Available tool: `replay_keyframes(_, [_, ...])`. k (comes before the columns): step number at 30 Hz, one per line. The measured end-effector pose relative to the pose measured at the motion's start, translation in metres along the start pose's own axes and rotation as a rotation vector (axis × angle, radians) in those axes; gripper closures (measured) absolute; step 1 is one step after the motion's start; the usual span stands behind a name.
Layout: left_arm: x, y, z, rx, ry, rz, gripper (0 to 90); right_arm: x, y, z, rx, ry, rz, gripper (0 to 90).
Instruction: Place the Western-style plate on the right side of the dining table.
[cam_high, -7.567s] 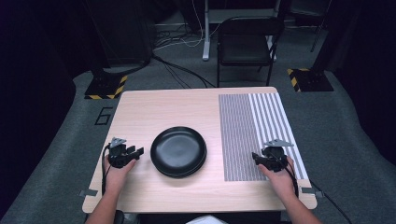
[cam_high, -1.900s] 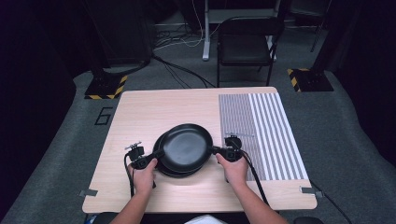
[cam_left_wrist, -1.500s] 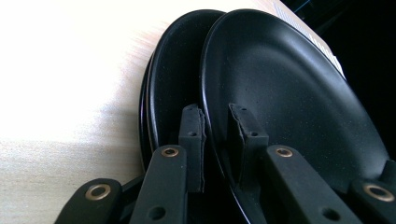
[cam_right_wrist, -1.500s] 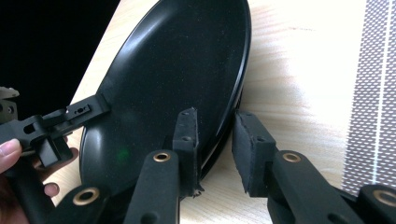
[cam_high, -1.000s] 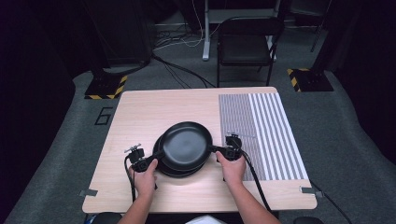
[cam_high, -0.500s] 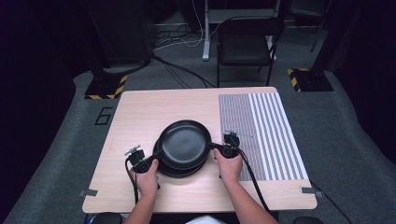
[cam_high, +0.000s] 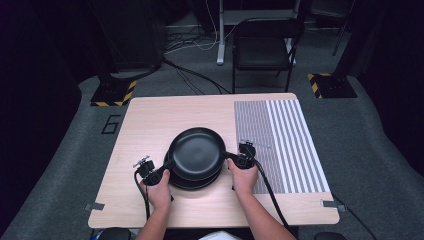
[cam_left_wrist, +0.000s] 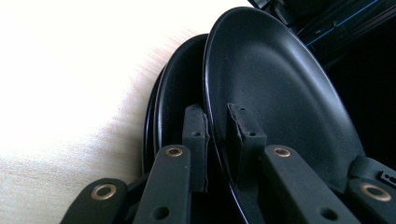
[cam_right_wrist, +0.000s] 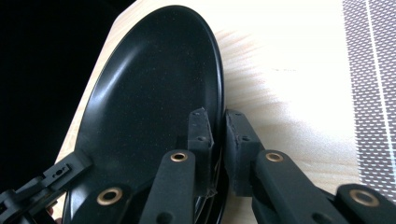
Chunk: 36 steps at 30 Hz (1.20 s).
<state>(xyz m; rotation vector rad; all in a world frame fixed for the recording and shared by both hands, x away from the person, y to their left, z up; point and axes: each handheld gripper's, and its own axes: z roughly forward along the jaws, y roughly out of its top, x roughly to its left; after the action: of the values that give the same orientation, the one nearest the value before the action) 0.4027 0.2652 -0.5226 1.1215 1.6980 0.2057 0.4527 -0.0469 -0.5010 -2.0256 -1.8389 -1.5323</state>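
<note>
Both tongs pinch the top plate (cam_high: 196, 151) at opposite rims: left tongs (cam_left_wrist: 215, 123) and right tongs (cam_right_wrist: 215, 130) closed on it. It hangs just above the stack (cam_high: 196, 181) near the worktop's (cam_high: 150, 120) front edge. Lifting seems done; setting it down remains.

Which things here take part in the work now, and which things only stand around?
In the work:
- top black plate, gripped at its rim from both sides
- black plates below it
- left gripper
- right gripper
- wooden table

Only around:
- striped mat
- black chair
- floor cables
</note>
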Motion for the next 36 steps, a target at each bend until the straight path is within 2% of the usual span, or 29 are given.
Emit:
replay_keyframes(8, [0.001, 0.0, 0.0, -0.007, -0.016, -0.016, 79.9, -0.002, -0.001, -0.001, -0.005, 0.011, 0.028, 82.8])
replay_keyframes(14, [-0.003, 0.001, 0.001, -0.016, -0.034, -0.009, 80.1, -0.003, 0.003, -0.005, -0.025, 0.021, 0.011, 83.5])
replay_keyframes(18, [-0.004, 0.003, 0.001, -0.009, -0.037, -0.005, 80.5, -0.004, 0.004, -0.007, -0.022, 0.024, 0.018, 83.3])
replay_keyframes(19, [-0.006, 0.003, 0.001, -0.022, -0.04, -0.012, 80.6, -0.003, 0.004, -0.007, -0.025, 0.025, 0.014, 83.3])
replay_keyframes(25, [-0.011, 0.006, -0.002, -0.034, -0.045, 0.008, 80.7, -0.003, 0.005, -0.011, -0.025, 0.036, 0.015, 83.2])
replay_keyframes(28, [-0.015, 0.011, -0.003, -0.05, -0.054, 0.017, 81.0, -0.002, 0.007, -0.014, -0.027, 0.05, 0.032, 83.1])
replay_keyframes(32, [-0.018, 0.014, -0.004, -0.045, -0.054, 0.03, 81.3, -0.002, 0.009, -0.016, -0.022, 0.06, 0.037, 83.0])
replay_keyframes(36, [-0.02, 0.015, -0.004, -0.053, -0.056, 0.028, 81.3, 0.0, 0.011, -0.018, -0.027, 0.062, 0.038, 83.0])
